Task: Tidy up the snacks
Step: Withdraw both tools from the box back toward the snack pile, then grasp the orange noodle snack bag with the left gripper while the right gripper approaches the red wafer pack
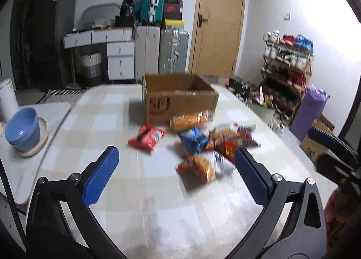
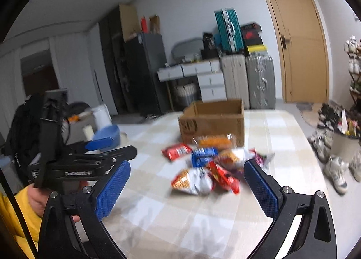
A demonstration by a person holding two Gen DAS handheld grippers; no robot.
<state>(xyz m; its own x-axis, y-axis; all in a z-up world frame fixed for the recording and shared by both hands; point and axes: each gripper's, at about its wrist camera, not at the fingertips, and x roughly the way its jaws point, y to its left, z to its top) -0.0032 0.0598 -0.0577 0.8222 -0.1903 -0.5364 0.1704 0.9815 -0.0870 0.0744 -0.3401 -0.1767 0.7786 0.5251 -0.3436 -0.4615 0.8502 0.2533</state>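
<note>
Snack bags (image 1: 198,144) lie ahead of both spread-wide hand-held grippers (image 1: 176,168).

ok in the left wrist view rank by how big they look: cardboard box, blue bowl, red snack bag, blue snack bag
1. cardboard box, clearly largest
2. blue bowl
3. red snack bag and blue snack bag: they look about alike, and blur plus overlap by neighbouring bags keeps me from ranking them.

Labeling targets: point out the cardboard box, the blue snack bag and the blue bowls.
cardboard box (image 1: 180,103): left wrist view, front wall.
blue snack bag (image 1: 193,138): left wrist view, middle of the bag.
blue bowls (image 1: 22,129): left wrist view, outer side of the stack.
</note>
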